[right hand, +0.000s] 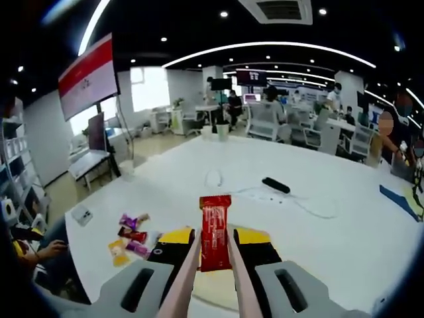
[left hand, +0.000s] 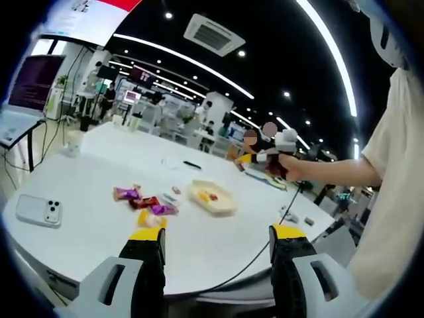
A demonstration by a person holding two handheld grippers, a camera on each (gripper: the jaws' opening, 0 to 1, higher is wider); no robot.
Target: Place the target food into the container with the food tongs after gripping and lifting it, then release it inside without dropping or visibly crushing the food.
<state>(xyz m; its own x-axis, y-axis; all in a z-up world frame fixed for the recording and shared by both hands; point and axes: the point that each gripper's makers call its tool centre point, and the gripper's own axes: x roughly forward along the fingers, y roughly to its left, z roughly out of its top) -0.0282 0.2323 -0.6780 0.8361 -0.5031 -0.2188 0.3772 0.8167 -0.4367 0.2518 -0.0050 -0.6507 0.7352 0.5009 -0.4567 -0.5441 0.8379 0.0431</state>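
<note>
Your red snack packet [right hand: 215, 232] stands upright, long axis pointing away from you, pinched between the pink tongs [right hand: 192, 275] that your right gripper [right hand: 213, 248] squeezes together. Your left gripper [left hand: 215, 248] is spread, above the white table [left hand: 99, 172] near the pale container [left hand: 212, 197].

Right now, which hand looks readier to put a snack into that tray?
The right. Its gripper clamps tongs that already pinch a red snack packet, held above the table. The left gripper is open and holds nothing, short of the tray.
</note>
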